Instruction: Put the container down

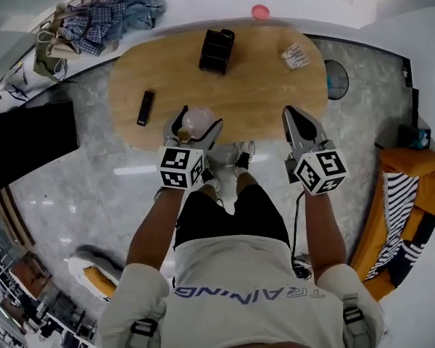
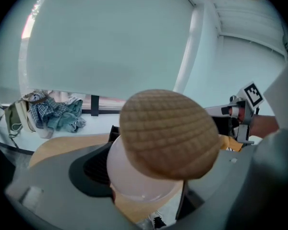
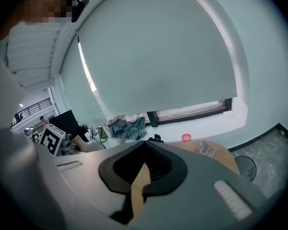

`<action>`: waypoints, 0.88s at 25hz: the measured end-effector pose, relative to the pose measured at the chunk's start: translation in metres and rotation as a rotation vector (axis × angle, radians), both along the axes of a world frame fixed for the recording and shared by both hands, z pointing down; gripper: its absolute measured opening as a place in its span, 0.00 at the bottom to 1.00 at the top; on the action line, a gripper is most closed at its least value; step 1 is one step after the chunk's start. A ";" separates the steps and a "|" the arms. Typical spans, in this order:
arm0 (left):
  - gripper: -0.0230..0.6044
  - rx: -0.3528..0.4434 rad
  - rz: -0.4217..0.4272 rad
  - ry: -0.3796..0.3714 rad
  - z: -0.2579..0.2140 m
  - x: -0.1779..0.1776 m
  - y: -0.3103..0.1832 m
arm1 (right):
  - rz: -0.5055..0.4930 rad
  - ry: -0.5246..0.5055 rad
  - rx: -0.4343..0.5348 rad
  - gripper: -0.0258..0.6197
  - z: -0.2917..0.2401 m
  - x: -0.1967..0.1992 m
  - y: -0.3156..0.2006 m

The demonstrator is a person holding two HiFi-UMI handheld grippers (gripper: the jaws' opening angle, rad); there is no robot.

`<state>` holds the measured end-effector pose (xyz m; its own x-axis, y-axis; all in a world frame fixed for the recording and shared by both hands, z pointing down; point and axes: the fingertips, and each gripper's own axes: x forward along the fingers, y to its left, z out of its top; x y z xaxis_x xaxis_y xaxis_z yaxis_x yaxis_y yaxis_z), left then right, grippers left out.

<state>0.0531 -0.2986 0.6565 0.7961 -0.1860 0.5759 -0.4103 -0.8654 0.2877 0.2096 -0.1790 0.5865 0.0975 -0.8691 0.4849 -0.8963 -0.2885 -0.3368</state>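
The container [image 1: 199, 121] is a small translucent pale jar with a cork lid [image 2: 168, 133]. My left gripper [image 1: 194, 127] is shut on it and holds it over the near edge of the oval wooden table [image 1: 254, 93]. In the left gripper view the jar body [image 2: 130, 178] sits between the grey jaws, with the lid tilted toward the camera. My right gripper [image 1: 301, 127] hovers over the table's near right edge, shut and empty. In the right gripper view its jaws [image 3: 144, 147] meet at the tips, leaving only a sliver of table visible behind them.
On the table lie a black box [image 1: 216, 49], a black remote [image 1: 145, 108] and a small printed packet [image 1: 295, 55]. A pink lid [image 1: 260, 11] and a heap of clothes [image 1: 105, 13] rest on the sill beyond. An orange chair [image 1: 413, 194] stands right, a dark screen [image 1: 29, 140] left.
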 end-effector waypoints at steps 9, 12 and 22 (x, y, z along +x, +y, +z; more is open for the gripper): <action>0.68 -0.035 0.103 -0.129 0.150 0.052 0.033 | -0.014 -0.075 -0.062 0.06 0.093 0.021 0.008; 0.68 -0.037 0.145 -0.170 0.192 0.072 0.043 | -0.036 -0.085 -0.070 0.06 0.116 0.028 0.007; 0.68 -0.011 0.230 -0.284 0.281 0.123 0.066 | -0.022 -0.139 -0.080 0.06 0.173 0.044 0.013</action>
<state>0.1762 -0.2331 0.9370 0.6242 -0.0136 0.7811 -0.2706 -0.9417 0.1998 0.2540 -0.1663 0.7595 0.0059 -0.8285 0.5600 -0.8494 -0.2997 -0.4344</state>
